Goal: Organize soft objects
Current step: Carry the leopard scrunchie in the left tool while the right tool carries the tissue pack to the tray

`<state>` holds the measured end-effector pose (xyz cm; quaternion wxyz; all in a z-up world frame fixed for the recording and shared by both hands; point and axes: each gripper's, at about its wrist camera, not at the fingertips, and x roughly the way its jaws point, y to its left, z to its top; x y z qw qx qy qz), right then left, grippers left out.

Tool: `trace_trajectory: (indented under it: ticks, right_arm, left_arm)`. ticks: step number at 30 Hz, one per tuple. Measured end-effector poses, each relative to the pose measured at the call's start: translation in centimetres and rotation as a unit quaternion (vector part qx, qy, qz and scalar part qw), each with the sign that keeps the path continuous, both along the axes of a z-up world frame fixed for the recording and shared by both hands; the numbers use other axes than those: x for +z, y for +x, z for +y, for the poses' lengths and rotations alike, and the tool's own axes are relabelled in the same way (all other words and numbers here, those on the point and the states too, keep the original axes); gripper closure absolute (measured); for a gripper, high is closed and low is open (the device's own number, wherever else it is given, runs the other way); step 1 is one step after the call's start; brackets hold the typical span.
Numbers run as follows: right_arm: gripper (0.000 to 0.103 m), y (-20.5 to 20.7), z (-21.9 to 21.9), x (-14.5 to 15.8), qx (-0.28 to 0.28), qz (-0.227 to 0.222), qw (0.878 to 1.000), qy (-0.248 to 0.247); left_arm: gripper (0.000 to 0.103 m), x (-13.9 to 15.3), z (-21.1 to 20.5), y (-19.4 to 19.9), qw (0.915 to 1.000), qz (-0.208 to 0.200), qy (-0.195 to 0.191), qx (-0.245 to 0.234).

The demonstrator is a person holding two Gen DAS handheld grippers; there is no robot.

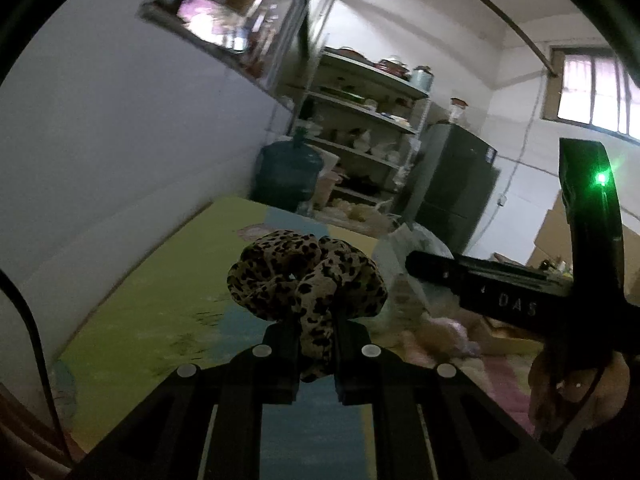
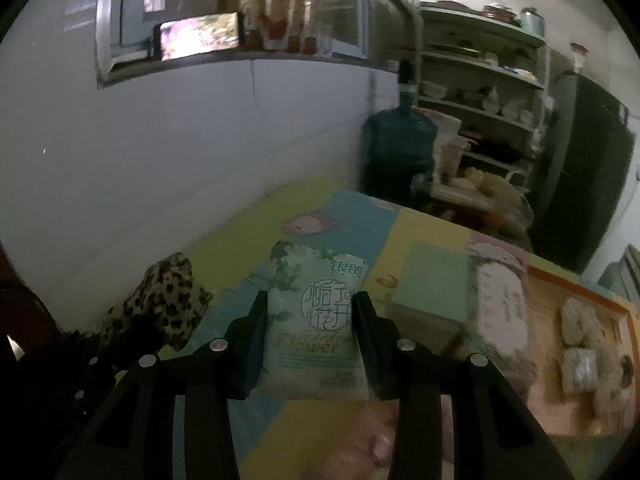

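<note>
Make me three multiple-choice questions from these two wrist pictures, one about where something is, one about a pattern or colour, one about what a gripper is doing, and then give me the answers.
1. Where is the blue water jug?
A. On the mat
B. On the floor beside the metal shelf rack
C. On top of the fridge

2. What pattern has the fabric scrunchie?
A. Leopard spots
B. Red stripes
C. Plain white

3. What is the right gripper doing?
A. Standing open over the mat
B. Shut on nothing
C. Shut on the tissue pack

Answers:
1. B: in the right wrist view the jug stands past the far edge of the play mat, next to the rack.
2. A: dark spots on tan cloth, pinched in the left gripper.
3. C: both fingers press the sides of the pack, which is lifted above the mat.
</note>
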<state>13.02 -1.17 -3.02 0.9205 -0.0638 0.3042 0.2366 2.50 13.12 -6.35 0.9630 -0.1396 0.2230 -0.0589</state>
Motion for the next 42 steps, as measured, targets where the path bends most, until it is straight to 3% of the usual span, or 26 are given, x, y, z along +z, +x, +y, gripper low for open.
trace_trajectory:
  ticks: [9, 22, 42]
  right_arm:
    - [0.061, -1.3, -7.0, 0.2, -0.062, -0.012, 0.998, 0.02]
    - [0.061, -1.2, -17.5, 0.2, -0.137, -0.021, 0.989, 0.044]
    - [0.061, -0.3, -31.9, -1.0, -0.222, -0.021, 0.972, 0.074]
  left_arm:
    - [0.09, 1.7, -5.5, 1.9, 0.9982, -0.008, 0.013, -0.059]
    - [0.09, 3.6, -15.8, 5.7, 0.9881, -0.003, 0.024, -0.152]
    - [0.09, 2.4, -29.1, 13.2, 0.9836, 0.05, 0.043, -0.168]
